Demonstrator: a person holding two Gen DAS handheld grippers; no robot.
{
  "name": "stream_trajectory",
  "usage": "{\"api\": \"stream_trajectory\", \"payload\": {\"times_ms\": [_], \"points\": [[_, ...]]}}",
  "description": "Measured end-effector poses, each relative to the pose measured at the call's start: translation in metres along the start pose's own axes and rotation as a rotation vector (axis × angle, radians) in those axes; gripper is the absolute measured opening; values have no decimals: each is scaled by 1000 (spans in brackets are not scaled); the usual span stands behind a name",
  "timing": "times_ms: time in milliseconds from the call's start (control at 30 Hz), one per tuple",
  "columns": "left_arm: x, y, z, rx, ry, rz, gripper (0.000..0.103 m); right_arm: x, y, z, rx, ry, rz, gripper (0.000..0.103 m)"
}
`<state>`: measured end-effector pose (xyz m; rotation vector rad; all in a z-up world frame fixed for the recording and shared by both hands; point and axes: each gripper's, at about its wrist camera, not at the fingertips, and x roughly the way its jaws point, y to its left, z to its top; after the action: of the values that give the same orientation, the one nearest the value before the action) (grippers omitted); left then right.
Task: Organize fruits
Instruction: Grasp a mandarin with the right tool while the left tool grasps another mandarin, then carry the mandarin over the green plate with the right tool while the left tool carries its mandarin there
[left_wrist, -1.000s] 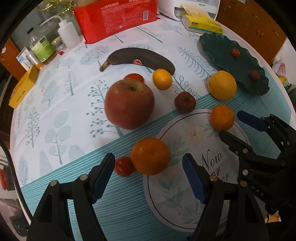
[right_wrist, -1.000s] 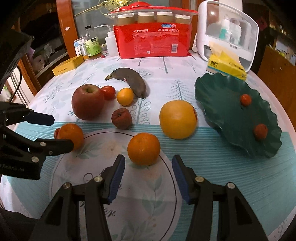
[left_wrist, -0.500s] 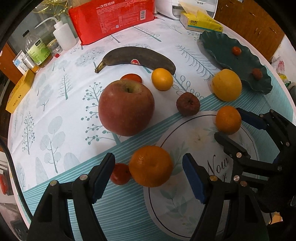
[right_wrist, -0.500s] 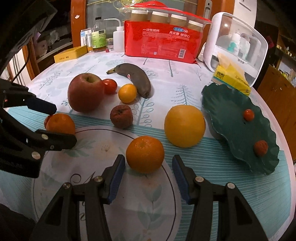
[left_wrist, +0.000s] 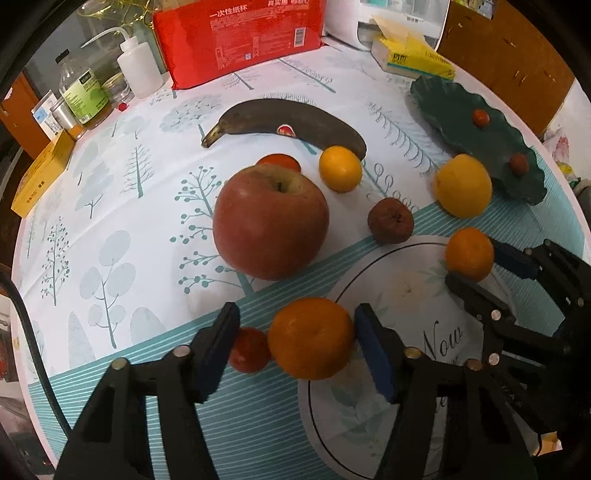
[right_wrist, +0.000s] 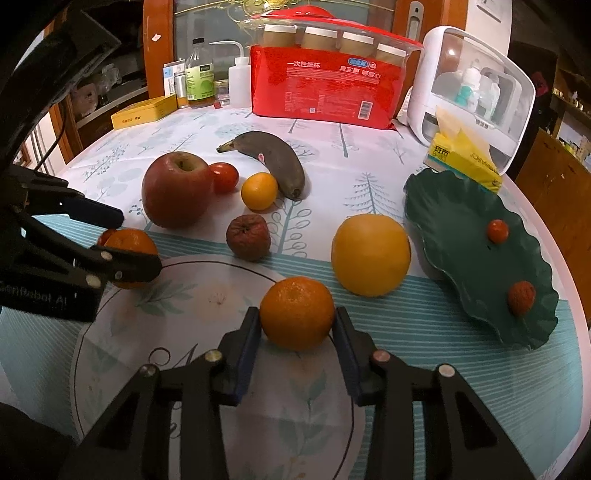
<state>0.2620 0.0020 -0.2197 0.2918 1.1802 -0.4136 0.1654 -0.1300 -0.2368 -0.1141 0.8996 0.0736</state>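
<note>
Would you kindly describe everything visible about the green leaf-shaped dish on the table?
The green dish is dark, glossy, seemingly glazed ceramic, shaped like a leaf with a wavy scalloped rim. It sits flat near the table's right edge in the right wrist view, by a yellow tissue pack. Inside lie two small fruits, apart: a red tomato and a wrinkled reddish fruit. The large yellow orange sits just left of its rim.

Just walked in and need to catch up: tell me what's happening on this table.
A person is sorting fruit with two handheld tools. The left tool is closing around an orange with a small tomato also between its jaws. The right tool is closing on another orange. The green plate holds only two small fruits so far.
</note>
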Motion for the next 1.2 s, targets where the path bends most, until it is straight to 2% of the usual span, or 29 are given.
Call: {"api": "stream_trajectory", "payload": {"times_ms": [33,67,100,367,633,900,1200], "points": [[0,0,0,-1,-2,-6,57,-1,0,0,3,1,1,40],[0,0,0,-5,-1,-23,44,-2,0,0,6,0,1,40],[1,1,0,-16,13,-32,43,-2,-1,0,9,-1,2,40],[-3,1,-2,-34,6,-27,42,-13,-4,-2,40,-11,3,40],[-26,-7,-4,-35,-39,-27,42,-32,-7,-7,62,-38,1,40],[-43,-28,-13,-41,-51,-37,42,-52,-19,-19,83,-53,0,40],[-62,-62,-15,-51,-65,-45,42,-73,-56,-40,142,-48,-3,40]]}}
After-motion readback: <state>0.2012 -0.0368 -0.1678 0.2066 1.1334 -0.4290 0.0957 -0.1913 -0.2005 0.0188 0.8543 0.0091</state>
